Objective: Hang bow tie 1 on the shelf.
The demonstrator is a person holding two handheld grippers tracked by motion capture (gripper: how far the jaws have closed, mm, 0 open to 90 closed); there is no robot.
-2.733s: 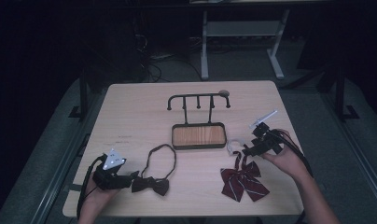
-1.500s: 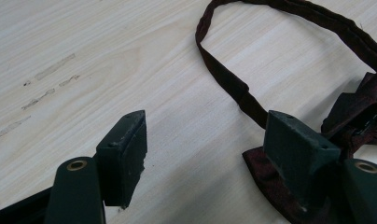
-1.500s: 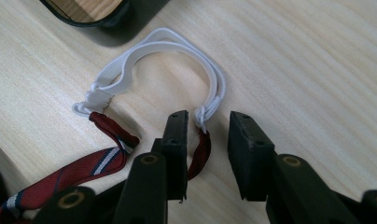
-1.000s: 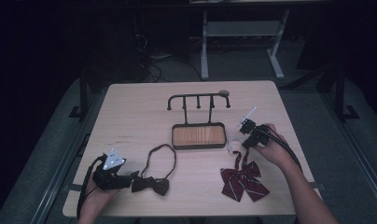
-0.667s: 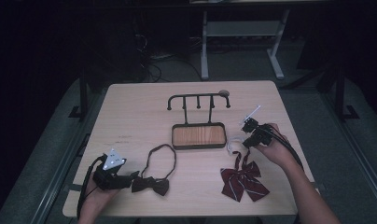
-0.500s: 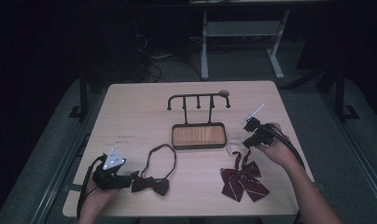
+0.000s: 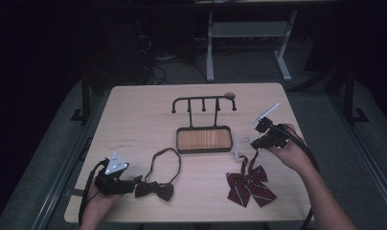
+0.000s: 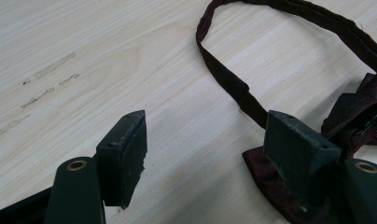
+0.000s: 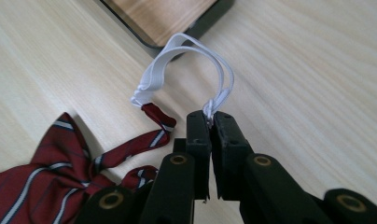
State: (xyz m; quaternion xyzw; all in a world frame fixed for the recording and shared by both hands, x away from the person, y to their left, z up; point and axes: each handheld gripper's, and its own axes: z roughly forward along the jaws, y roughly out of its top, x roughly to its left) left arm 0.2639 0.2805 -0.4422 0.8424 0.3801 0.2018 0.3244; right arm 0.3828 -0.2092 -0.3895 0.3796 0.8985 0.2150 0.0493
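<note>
White elastic (image 9: 186, 58) of the striped bow (image 7: 249, 184), lying right of the tray (image 7: 203, 140), is clamped in the right gripper (image 9: 210, 116). Lift gently; the pinch looks shallow and may slip. Left gripper (image 8: 205, 140) gapes over the dark bow (image 7: 155, 189). Open table lies toward the rack (image 7: 203, 103); the right edge is near.

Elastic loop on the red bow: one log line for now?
right claw: shut on elastic loop | red bow: on table | left claw: open

A black hook rack (image 7: 203, 103) with a wooden tray base (image 7: 203, 139) stands mid-worktop (image 7: 134, 120), toward the far edge.
</note>
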